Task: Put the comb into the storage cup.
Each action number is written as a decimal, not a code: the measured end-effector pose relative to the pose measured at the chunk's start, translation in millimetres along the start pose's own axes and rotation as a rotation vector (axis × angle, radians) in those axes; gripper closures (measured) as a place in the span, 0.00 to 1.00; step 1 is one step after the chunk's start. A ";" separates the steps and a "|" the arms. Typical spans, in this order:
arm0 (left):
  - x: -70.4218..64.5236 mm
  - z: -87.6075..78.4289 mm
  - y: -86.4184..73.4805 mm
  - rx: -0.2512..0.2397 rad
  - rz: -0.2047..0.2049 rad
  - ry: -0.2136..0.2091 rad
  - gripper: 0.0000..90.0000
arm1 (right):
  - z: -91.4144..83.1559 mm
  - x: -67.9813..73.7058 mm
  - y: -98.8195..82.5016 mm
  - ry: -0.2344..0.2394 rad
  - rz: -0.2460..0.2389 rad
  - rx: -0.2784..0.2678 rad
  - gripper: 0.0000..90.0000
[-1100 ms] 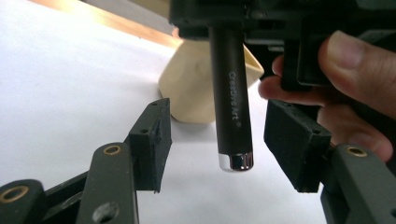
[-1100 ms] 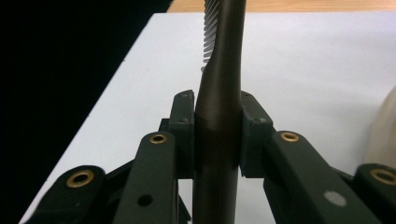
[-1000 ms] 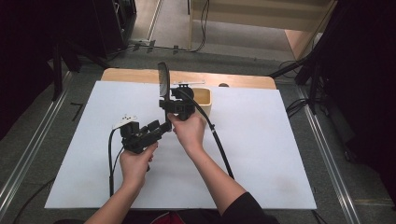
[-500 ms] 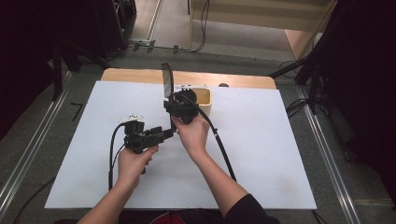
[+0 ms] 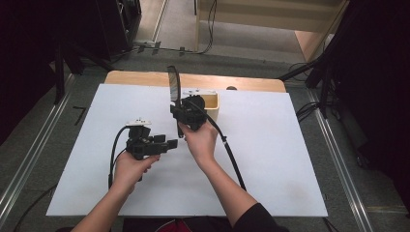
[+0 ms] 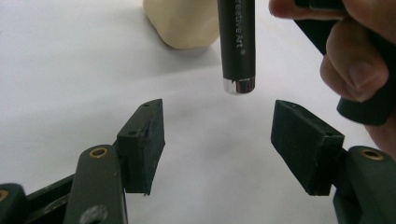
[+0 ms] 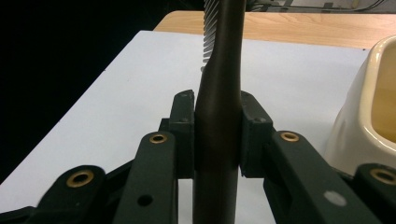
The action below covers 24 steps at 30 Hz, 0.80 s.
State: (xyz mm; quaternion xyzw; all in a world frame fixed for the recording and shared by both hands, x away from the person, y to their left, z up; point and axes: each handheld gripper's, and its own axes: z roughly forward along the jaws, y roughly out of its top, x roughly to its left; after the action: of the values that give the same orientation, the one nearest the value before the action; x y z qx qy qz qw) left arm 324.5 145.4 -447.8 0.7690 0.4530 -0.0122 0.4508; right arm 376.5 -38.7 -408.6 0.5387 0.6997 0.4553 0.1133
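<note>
A dark brush [image 5: 173, 86] with a row of fine teeth stands upright above the white sheet. My right gripper [image 5: 180, 107] is shut on its handle [image 7: 218, 140], one pad pressing each side. The handle's silver-capped lower end [image 6: 238, 85] hangs just beyond my left gripper [image 6: 219, 112]. That gripper's jaws have just been opening and stand wide, with nothing between the pads. In the high view my left gripper [image 5: 167, 143] lies level, pointing right toward the right hand.
A cream open-topped container [image 5: 211, 105] stands behind the right hand, near the white sheet's far edge [image 5: 145, 89]. A bare strip of wooden table [image 5: 145, 77] shows beyond it. Black cables trail from both grippers across the sheet.
The left gripper has levelled out and its jaws stand wider apart. The right gripper and the brush have barely shifted.
</note>
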 end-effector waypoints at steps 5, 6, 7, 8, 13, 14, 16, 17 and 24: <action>0.4 -1.6 -0.8 0.062 0.067 -0.005 0.41 | -1.6 -0.7 -1.0 0.014 -0.003 -0.002 0.78; 0.8 -1.5 -1.3 0.089 0.076 -0.019 0.41 | -2.1 -0.8 -1.1 0.014 -0.004 -0.002 0.78; 0.8 -2.0 -1.7 0.107 0.087 -0.024 0.41 | -2.5 -1.1 -1.3 0.015 -0.006 -0.007 0.78; 1.0 -2.9 -2.3 0.112 0.107 -0.019 0.41 | -2.5 -1.4 -1.3 0.019 -0.004 -0.007 0.78; 4.7 -6.9 -5.4 0.132 0.150 -0.049 0.41 | -1.2 -0.7 -2.4 0.026 -0.008 -0.004 0.78; 5.1 -7.7 -6.5 0.134 0.161 -0.051 0.41 | -1.4 -0.5 -2.6 0.027 -0.009 -0.007 0.78; 6.1 -9.0 -9.0 0.136 0.188 -0.058 0.41 | -1.8 -0.5 -2.4 0.031 -0.010 -0.008 0.78; 6.3 -9.6 -10.3 0.139 0.199 -0.058 0.41 | -1.9 -0.5 -2.4 0.032 -0.011 -0.009 0.78; 7.6 -11.4 -18.0 0.164 0.280 -0.036 0.38 | -2.2 1.0 -3.4 0.041 -0.025 -0.011 0.78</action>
State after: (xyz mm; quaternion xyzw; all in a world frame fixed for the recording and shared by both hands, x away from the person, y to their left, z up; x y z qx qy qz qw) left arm 311.9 162.0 -456.6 0.8585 0.3306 0.0000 0.3919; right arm 372.4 -38.9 -409.6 0.5200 0.7060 0.4686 0.1077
